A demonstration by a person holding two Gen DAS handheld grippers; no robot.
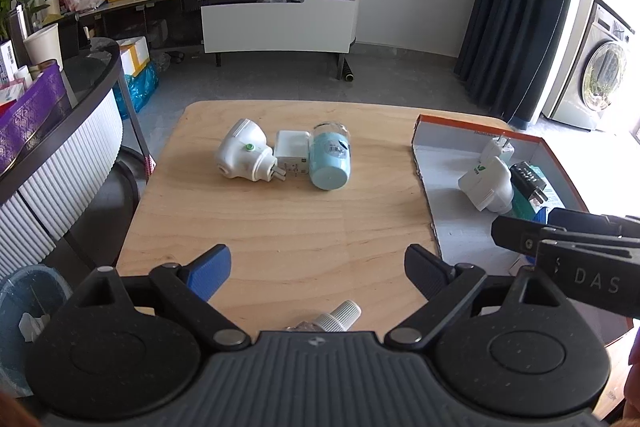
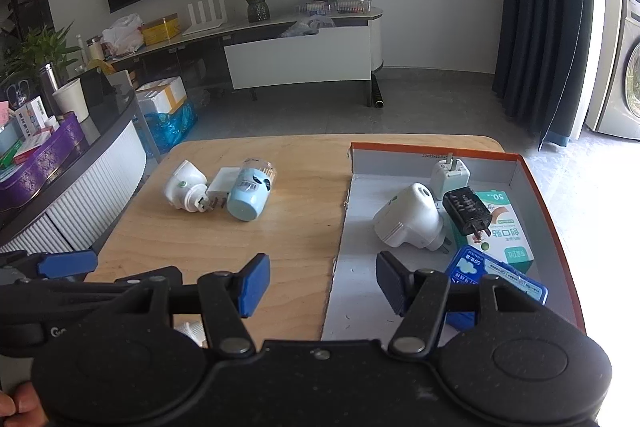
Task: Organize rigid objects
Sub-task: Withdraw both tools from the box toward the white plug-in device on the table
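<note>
A pale, smooth wooden table [image 1: 280, 227] with rounded corners fills the middle of both views. Left of centre lie three hard things in a touching row: a rounded white plastic plug-in device [image 1: 242, 157], a flat white square adapter [image 1: 292, 157] and a light blue cylinder [image 1: 331, 163] on its side with a clear cap.

At the right sits a shallow cardboard box [image 2: 440, 151] with an orange rim and grey-white inside. In it are a bulbous white plug [image 2: 408, 223], a small white cube charger [image 2: 449, 175] with prongs up, a boxy black charger [image 2: 466, 209] lying on a white-and-green carton [image 2: 508, 235], and a blue packet [image 2: 500, 277] at the near edge.

The left gripper [image 1: 318, 273], matte black with ribbed blue pads, stands wide apart over bare wood, holding nothing; a small ribbed white cap [image 1: 340, 315] peeks out just below it. The right gripper [image 2: 322, 285] is parted above the box's left edge, also empty.
</note>
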